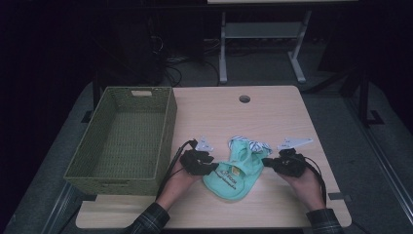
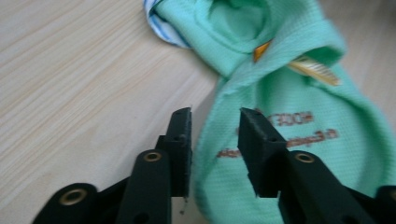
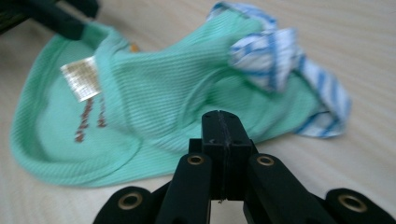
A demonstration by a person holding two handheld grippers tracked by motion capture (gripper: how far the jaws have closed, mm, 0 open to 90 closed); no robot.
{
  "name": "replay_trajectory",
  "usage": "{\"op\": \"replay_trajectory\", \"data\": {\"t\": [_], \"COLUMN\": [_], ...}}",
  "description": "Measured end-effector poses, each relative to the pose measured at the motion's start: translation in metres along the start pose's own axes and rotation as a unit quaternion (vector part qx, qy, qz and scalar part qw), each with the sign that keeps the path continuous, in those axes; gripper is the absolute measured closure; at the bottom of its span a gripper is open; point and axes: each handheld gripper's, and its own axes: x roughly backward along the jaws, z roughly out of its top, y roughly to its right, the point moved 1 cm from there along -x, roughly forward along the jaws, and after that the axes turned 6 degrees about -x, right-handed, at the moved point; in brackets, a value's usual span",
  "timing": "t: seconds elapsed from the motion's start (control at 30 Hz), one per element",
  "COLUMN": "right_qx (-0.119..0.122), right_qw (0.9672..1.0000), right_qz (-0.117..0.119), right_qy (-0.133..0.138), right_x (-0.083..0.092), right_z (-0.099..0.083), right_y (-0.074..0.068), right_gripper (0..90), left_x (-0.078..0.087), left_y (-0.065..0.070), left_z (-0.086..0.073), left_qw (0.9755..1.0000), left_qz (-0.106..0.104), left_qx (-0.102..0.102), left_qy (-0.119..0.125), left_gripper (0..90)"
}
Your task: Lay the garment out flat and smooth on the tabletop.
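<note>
mint-green knit fabric forms the garment [image 1: 233,171], which lies crumpled on the tabletop [image 1: 272,112] near its front edge, between the 2 hands. in the high view the garment sits right of the woven basket [image 1: 127,138] and apart from it. a blue-and-white striped trim [image 1: 251,144] shows at the far end of the garment. a small label [image 3: 82,77] and dark red printed lettering [image 2: 299,119] are visible on the green fabric; the lettering is too blurred to read.

left tongs [image 2: 215,140]: the jaws stand partly apart, with a clear gap between the pads. the left edge of the garment lies under and between the jaws in the left gripper view. the pads do not press on the fabric. in the high view the left tongs [image 1: 210,165] sit at the left edge of the garment, held by the left hand [image 1: 179,184].

right tongs [image 3: 223,135]: the 2 jaws are pressed together, pad against pad, with nothing visible between them. in the right gripper view the tips sit in front of the near edge of the garment; contact with the fabric cannot be determined. in the high view the right tongs [image 1: 268,162] point at the right edge of the garment, held by the right hand [image 1: 306,182].

the basket stands on the left part of the tabletop. a round hole [image 1: 244,99] is set in the tabletop near its far edge.
</note>
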Motion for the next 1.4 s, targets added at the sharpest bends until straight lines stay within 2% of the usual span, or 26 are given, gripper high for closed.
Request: {"op": "replay_trajectory", "data": {"t": [0.1, 0.13, 0.17, 0.2, 0.23, 0.27, 0.33, 0.37, 0.47, 0.5, 0.53, 0.57, 0.67, 0.73, 0.9, 0.93, 0.97, 1.0, 1.1, 1.27, 1.4], "right_qx": [0.001, 0.006, 0.006, 0.004, 0.004, 0.01, 0.013, 0.016, 0.024, 0.028, 0.031, 0.031, 0.041, 0.037, 0.037, 0.038, 0.039, 0.04, 0.04, 0.04, 0.041], "right_qw": [0.9999, 0.9998, 0.9998, 0.9996, 0.9996, 0.9994, 0.9991, 0.9989, 0.998, 0.9978, 0.9976, 0.9976, 0.9969, 0.997, 0.9969, 0.9969, 0.9969, 0.9968, 0.9968, 0.997, 0.997], "right_qz": [0.009, 0.013, 0.013, 0.023, 0.023, 0.026, 0.033, 0.035, 0.039, 0.036, 0.034, 0.034, 0.029, 0.028, 0.028, 0.028, 0.028, 0.029, 0.029, 0.029, 0.029], "right_qy": [-0.005, -0.01, -0.01, -0.015, -0.015, -0.017, -0.023, -0.027, -0.043, -0.047, -0.051, -0.051, -0.06, -0.063, -0.063, -0.063, -0.063, -0.063, -0.063, -0.06, -0.06], "right_x": [-0.001, -0.002, -0.002, -0.004, -0.004, -0.005, -0.008, -0.01, -0.02, -0.022, -0.024, -0.024, -0.028, -0.028, -0.027, -0.027, -0.027, -0.027, -0.027, -0.027, -0.027], "right_z": [-0.004, -0.008, -0.008, -0.011, -0.011, -0.012, -0.014, -0.014, -0.016, -0.016, -0.017, -0.017, -0.018, -0.018, -0.019, -0.019, -0.019, -0.019, -0.019, -0.02, -0.02], "right_y": [-0.007, -0.013, -0.013, -0.02, -0.02, -0.023, -0.028, -0.031, -0.036, -0.037, -0.037, -0.037, -0.037, -0.037, -0.037, -0.037, -0.037, -0.037, -0.036, -0.036, -0.037], "right_gripper": [89.6, 89.5, 89.5, 89.6, 89.6, 89.6, 89.6, 89.6, 89.6, 89.6, 89.6, 89.6, 89.7, 89.7, 89.7, 89.7, 89.7, 89.7, 89.7, 89.7, 89.7], "left_x": [-0.005, -0.007, -0.009, -0.011, -0.011, -0.011, -0.008, -0.006, 0.002, 0.004, 0.007, 0.007, 0.005, 0.0, -0.014, -0.016, -0.015, -0.013, -0.008, 0.0, -0.006], "left_y": [-0.001, -0.001, -0.001, -0.001, -0.001, 0.0, 0.0, 0.002, 0.007, 0.009, 0.016, 0.016, 0.028, 0.034, 0.043, 0.044, 0.045, 0.045, 0.043, 0.03, 0.015], "left_z": [-0.001, -0.001, -0.001, -0.001, -0.001, -0.001, 0.0, 0.0, 0.002, 0.002, 0.002, 0.002, -0.001, -0.003, -0.009, -0.01, -0.009, -0.006, -0.001, 0.014, 0.026], "left_qw": [1.0, 0.9999, 0.9998, 0.9998, 0.9998, 0.9997, 0.9997, 0.9998, 0.9998, 0.9997, 0.9992, 0.9992, 0.9981, 0.997, 0.9943, 0.9942, 0.9938, 0.9938, 0.9949, 0.9964, 0.9976], "left_qz": [-0.002, -0.004, -0.008, -0.011, -0.011, -0.014, -0.015, -0.014, -0.014, -0.016, -0.022, -0.022, -0.034, -0.042, -0.061, -0.063, -0.066, -0.065, -0.064, -0.064, -0.055], "left_qx": [-0.003, -0.004, -0.008, -0.008, -0.008, -0.011, -0.014, -0.01, -0.014, -0.018, -0.033, -0.033, -0.052, -0.064, -0.075, -0.075, -0.075, -0.079, -0.072, -0.055, -0.041], "left_qy": [-0.005, -0.009, -0.013, -0.017, -0.017, -0.019, -0.012, -0.007, 0.006, 0.008, 0.009, 0.009, -0.002, -0.014, -0.045, -0.044, -0.047, -0.042, -0.029, 0.002, 0.01], "left_gripper": [62.0, 65.4, 65.4, 74.0, 80.0, 80.0, 85.8, 86.1, 86.1, 86.1, 86.0, 86.1, 86.1, 86.0, 85.6, 84.9, 83.8, 76.9, 71.0, 67.5, 67.4]}}
